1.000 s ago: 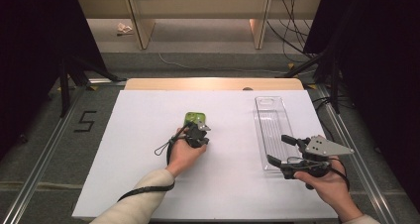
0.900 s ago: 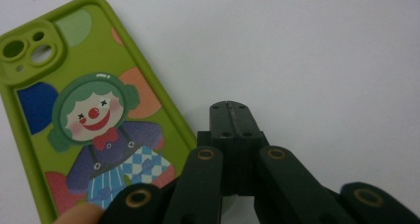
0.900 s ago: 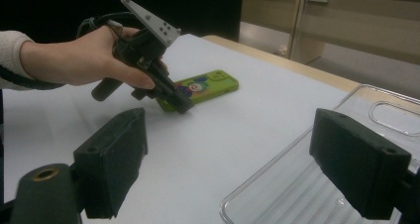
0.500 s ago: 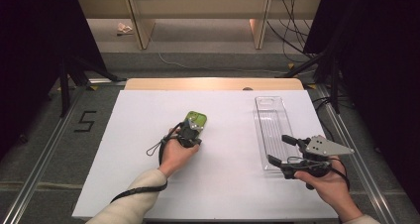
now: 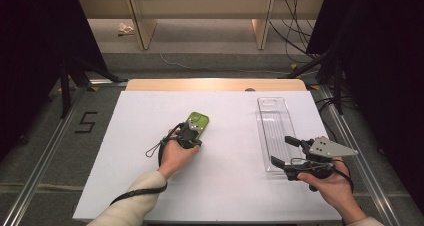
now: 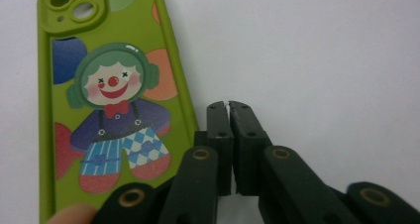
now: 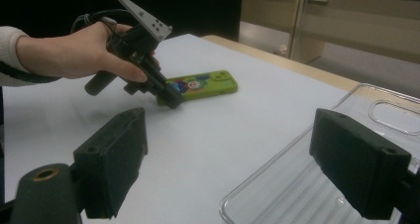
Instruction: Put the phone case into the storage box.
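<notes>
High view has your left gripper (image 5: 192,136) pinched together, empty, beside the green clown phone case (image 5: 196,124) mid-table, seemingly to nudge it; your right gripper (image 5: 290,151) waits agape over the clear tray's (image 5: 272,116) near end.

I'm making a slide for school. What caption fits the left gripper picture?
Shut left gripper resting on the white table beside a green clown phone case.

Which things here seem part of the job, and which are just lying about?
Likely in play:
- green phone case, beside the shut left tongs
- clear plastic tray, at the open right tongs

Just lying about:
- crumpled scrap on the floor beyond the table
- cables on the floor
</notes>
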Demonstrator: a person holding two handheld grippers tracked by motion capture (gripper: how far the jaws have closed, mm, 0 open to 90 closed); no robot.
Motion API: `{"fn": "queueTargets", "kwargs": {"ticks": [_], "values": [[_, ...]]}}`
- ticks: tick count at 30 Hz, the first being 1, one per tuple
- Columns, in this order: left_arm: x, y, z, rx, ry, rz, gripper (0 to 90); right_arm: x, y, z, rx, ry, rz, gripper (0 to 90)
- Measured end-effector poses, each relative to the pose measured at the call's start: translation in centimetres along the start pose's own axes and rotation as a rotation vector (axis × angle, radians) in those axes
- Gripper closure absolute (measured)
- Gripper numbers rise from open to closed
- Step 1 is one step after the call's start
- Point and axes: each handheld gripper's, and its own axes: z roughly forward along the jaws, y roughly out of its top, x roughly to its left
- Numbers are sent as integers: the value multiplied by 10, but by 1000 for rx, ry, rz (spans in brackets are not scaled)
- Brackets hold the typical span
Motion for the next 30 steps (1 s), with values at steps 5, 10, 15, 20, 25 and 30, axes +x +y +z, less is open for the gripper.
{"fn": "queueTargets", "kwargs": {"ticks": [5, 10, 15, 20, 25, 30], "values": [[-6, 7, -11, -14, -10, 9, 702, 0, 0, 0, 0, 0, 0, 159], [-1, 17, -18, 0, 13, -22, 508, 0, 0, 0, 0, 1, -1, 159], [7, 21, -21, 34, 45, -61, 270, 0, 0, 0, 3, 0, 2, 159], [17, 24, -22, 80, 72, -88, 120, -1, 0, 0, 2, -1, 2, 159], [25, 24, -20, 120, 49, -98, 0, -1, 0, 0, 0, -5, 4, 159], [27, 26, -26, 58, 31, -97, 0, -1, 0, 0, -3, -5, 6, 159]]}}
